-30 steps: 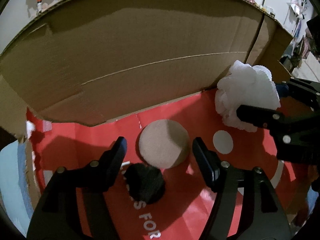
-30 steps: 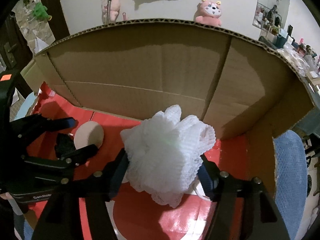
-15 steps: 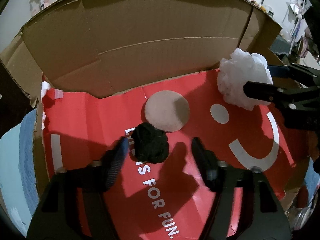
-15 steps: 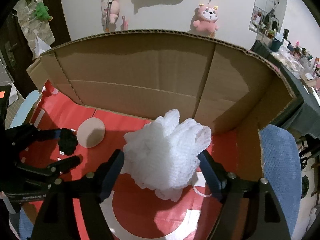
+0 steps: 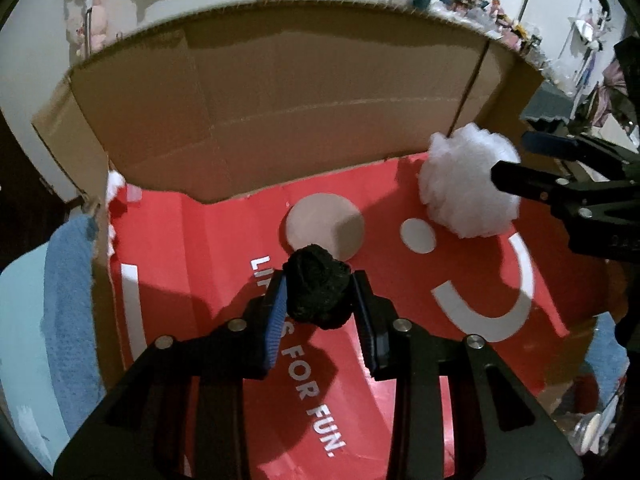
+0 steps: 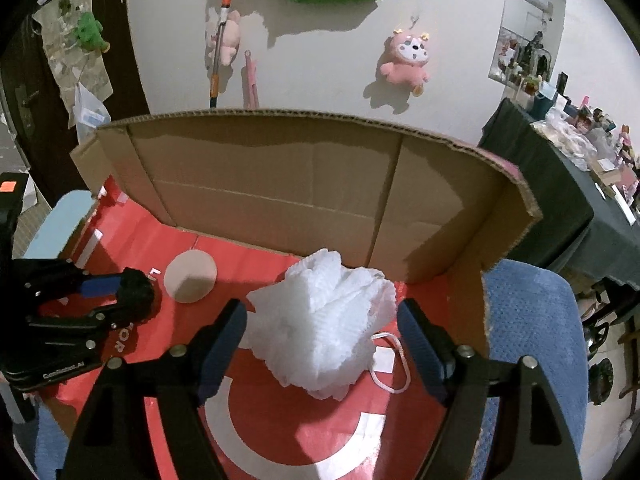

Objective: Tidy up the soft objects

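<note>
Closest in, the left gripper [image 5: 318, 294] is clamped tight on the black pom-pom [image 5: 317, 286], both blue-padded fingers [image 5: 276, 322] pressed into its sides, and the ball sits above the white lettering on the red sheet [image 5: 200, 248]. From the right wrist camera you see that same grip side-on at the left edge: the left gripper [image 6: 120, 300] with the black pom-pom [image 6: 138, 294] at its tips.

Over to the right gripper [image 6: 322, 330]: its fingers stand wide apart, one on each side of the white mesh puff [image 6: 324, 320], and neither pad is touching it. The puff rests on the red sheet [image 6: 280, 412], its white cord loop [image 6: 390, 364] trailing out to the right.

A little further on, the round beige pad [image 5: 325, 226] lies flat on the red, just beyond the black pom-pom. To its right is the white mesh puff [image 5: 468, 184], near the corner, with the right gripper [image 5: 516, 164] straddling it.

At the back, the cardboard wall [image 6: 280, 184] stands upright behind everything, and beyond it a pink plush toy [image 6: 406, 60] hangs on the pale wall.
</note>
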Motion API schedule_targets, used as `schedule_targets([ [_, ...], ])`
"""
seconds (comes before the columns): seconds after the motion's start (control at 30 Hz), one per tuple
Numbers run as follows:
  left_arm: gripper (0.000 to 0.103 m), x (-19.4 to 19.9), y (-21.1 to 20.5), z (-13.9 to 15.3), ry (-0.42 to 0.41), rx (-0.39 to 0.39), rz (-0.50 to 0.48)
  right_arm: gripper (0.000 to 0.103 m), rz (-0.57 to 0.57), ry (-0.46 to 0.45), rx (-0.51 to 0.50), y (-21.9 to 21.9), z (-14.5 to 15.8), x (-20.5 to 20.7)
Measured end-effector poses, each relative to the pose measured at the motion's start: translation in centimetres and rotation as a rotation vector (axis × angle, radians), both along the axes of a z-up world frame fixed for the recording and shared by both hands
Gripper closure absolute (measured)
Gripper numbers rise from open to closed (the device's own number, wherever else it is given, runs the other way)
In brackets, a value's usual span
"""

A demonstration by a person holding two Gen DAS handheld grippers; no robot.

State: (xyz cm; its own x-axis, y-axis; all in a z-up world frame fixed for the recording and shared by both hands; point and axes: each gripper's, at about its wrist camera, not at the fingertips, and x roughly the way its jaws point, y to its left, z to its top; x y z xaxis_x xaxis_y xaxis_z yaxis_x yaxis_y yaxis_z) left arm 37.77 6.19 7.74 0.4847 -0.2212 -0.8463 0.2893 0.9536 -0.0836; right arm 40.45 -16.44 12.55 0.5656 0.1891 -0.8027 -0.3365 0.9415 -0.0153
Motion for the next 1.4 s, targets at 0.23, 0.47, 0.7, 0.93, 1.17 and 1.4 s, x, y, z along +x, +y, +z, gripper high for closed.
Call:
schedule_targets([
  [0.23,0.073,-3.2,-0.1,3.7,-0.07,-0.025,-0.021,0.023,0.012,-0.06,0.051,-0.5,3.0,-3.2],
  [0.47,0.073,-9.2,-2.7,8.1,-0.161,-0.105,-0.018,0.023,0.045,-0.153,0.125,-1.8,7.2,-10.6],
  [0.7,0.073,-18.4,-3.2,10.1,-0.291,-0.115,-0.031,0.017,0.077,-0.274,0.15,-3.7,9.4,-20.2],
  [0.93,0.073,-27.3,-2.8,9.0,-0.392,-0.14,-0.034,0.01,0.065,-0.357,0.152,-5.7,8.3,-29.0],
  [1.17,0.073,-32.6,-1.8,5.5,-0.416,-0.113,0.021,0.007,-0.011,-0.355,0.161,-7.7,4.5,-34.2],
  [1.4,0.073,-33.2,-1.3,0.5,-0.362,-0.081,0.086,0.007,-0.091,-0.303,0.175,-8.7,-0.4,-35.0],
])
